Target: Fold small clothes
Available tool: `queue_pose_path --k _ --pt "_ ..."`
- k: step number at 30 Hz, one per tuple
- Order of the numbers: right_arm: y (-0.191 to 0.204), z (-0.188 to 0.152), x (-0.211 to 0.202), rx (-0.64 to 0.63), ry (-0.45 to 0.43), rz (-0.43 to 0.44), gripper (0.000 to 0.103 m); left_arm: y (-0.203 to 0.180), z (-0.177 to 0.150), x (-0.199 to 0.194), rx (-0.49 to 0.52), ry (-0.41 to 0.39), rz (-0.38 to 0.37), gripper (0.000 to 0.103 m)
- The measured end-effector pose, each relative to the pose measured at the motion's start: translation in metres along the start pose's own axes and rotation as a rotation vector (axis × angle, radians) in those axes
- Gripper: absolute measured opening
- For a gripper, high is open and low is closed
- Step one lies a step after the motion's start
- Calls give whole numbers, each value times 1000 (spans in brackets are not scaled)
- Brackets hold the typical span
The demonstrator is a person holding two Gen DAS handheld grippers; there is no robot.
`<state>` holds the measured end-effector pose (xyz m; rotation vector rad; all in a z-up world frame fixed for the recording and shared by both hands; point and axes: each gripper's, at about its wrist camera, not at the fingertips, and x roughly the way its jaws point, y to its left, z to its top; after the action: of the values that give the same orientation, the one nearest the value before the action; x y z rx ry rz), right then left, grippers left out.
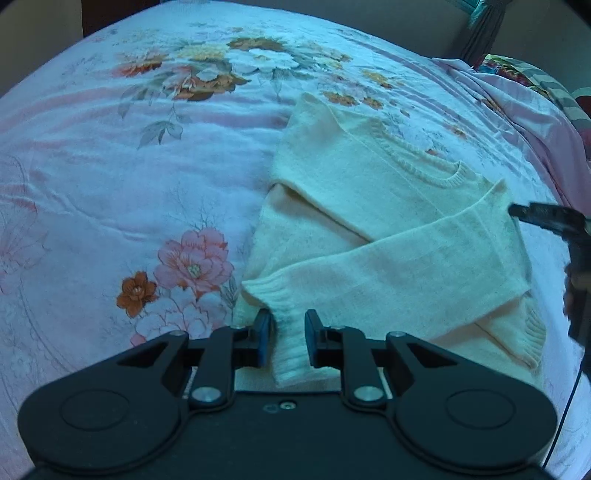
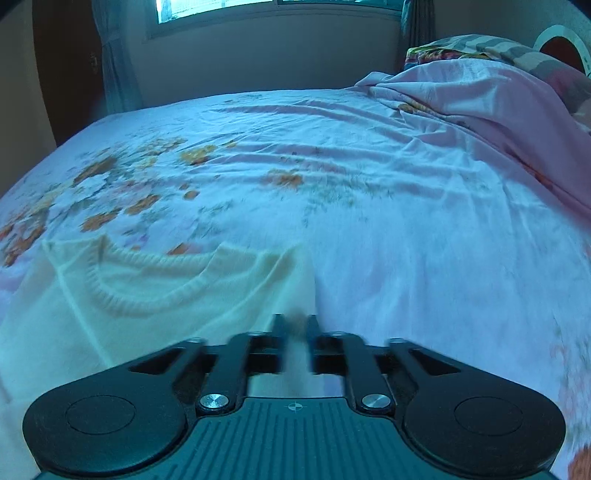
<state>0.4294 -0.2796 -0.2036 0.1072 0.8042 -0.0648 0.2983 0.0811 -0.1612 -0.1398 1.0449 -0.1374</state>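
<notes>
A small cream knit sweater (image 1: 388, 221) lies on the floral bedsheet (image 1: 110, 184), both sleeves folded across its body. My left gripper (image 1: 287, 332) is at the sweater's near edge with the ribbed cuff (image 1: 291, 343) of one sleeve between its jaws, which stand a little apart around it. My right gripper (image 2: 295, 325) sits at the sweater's right shoulder edge (image 2: 288, 280), jaws nearly closed on a fold of the knit; this view is blurred. The right gripper also shows in the left wrist view (image 1: 517, 212), at the sweater's right side. The ribbed neckline (image 2: 147, 291) is to its left.
A rumpled pink quilt (image 2: 480, 103) and a colourful pillow (image 2: 461, 48) are piled at the bed's right side. A wall with a window (image 2: 258, 7) and a curtain stand beyond the bed's far edge.
</notes>
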Motion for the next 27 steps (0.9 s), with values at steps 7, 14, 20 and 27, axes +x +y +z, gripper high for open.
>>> queue_pose_path --k 7,14,20,27 --pt "4 17 34 -51 14 10 13 -4 7 12 21 3 8 18" --pt "-48 4 52 152 35 -48 6 -18 12 30 54 1 -1 18" --pt "-54 20 22 152 -33 -36 7 -19 15 32 69 1 13 18" --pt "-8 -8 -3 33 -32 119 7 -27 10 31 90 -5 11 18"
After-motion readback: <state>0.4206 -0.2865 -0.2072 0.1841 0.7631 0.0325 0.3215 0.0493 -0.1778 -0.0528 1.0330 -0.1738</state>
